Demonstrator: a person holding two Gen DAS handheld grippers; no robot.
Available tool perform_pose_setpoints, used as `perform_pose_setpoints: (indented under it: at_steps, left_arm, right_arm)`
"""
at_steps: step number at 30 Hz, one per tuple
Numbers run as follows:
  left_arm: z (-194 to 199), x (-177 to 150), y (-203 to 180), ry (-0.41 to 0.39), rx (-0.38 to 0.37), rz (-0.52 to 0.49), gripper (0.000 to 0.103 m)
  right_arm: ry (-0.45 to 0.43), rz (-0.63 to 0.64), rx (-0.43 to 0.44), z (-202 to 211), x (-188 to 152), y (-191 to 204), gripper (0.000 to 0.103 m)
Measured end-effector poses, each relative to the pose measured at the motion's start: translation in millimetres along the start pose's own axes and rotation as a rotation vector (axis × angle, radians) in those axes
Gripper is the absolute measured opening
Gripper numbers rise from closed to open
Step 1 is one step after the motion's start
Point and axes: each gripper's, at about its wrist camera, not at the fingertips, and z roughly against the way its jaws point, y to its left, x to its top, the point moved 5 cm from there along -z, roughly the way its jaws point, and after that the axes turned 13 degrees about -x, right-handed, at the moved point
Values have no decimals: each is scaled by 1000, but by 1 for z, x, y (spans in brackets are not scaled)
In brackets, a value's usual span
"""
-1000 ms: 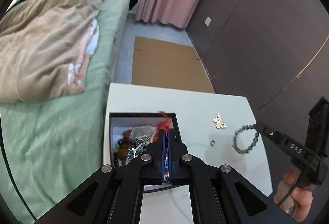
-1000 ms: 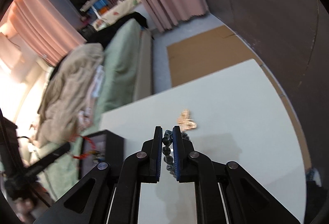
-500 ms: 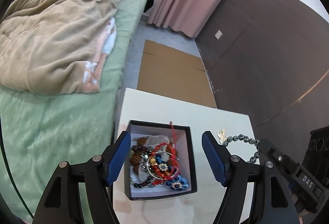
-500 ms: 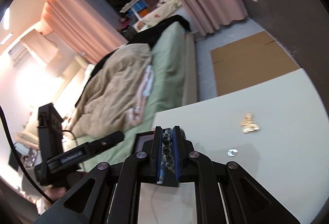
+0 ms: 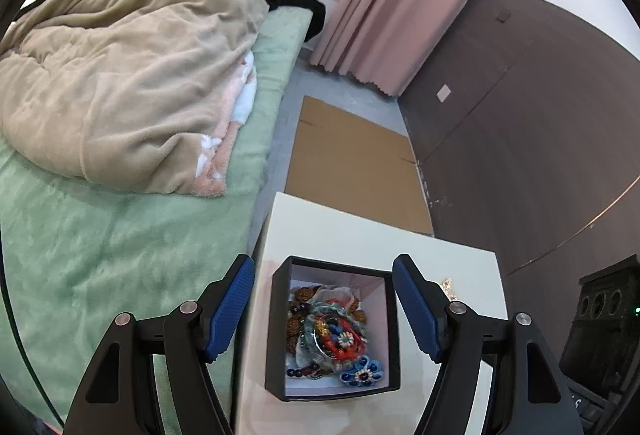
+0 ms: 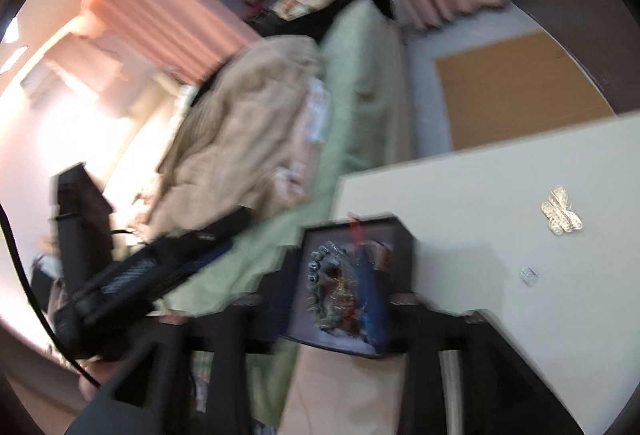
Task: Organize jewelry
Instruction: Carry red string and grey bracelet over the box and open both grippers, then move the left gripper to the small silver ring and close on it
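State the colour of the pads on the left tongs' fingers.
Blue pads on black arms, clearest in the left wrist view.

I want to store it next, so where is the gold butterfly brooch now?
In the right wrist view the gold butterfly brooch lies on the white table, right of the black jewelry box and above a small clear ring.

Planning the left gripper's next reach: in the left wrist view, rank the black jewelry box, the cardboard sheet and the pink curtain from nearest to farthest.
From the left gripper:
1. black jewelry box, between its open fingers, on the table.
2. cardboard sheet, on the floor beyond the table.
3. pink curtain, at the far wall.
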Motion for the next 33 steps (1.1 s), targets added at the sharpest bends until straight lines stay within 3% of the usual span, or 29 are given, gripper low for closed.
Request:
perform_pose_setpoints:
  at_steps: [3,7,16,22,23,25,26,33]
  left_arm:
    - [2,-1,-5,-13,-14,-9,72]
    - [-3,-6,-13,8,-37,-18,72]
    - [-12,-15,-36,23,-33,-88,72]
    - [-16,-20,-57,13,-33,-137,72]
    - [-17,-21,-59,15,-34,-141,72]
    - [-22,-24,-66,27,-43,-155,72]
    - [-24,-25,-69,31,-42,-159,72]
    - [-48,-36,-87,84,-48,-185,72]
  right_arm:
    - [-23,-2,-1,12,0,-10,58]
    - [-58,-13,-28,28,0,-25,70]
    - [-113,14,-167,55,6,-51,70]
    - [-110,-47,-231,68,10,-85,70]
    - [-107,-58,-233,69,10,-90,72]
    - [-109,-68,-252,73,10,-101,87]
    - [-111,-74,-258,75,10,-105,89]
    - [-97,-120,-256,80,13,-127,91]
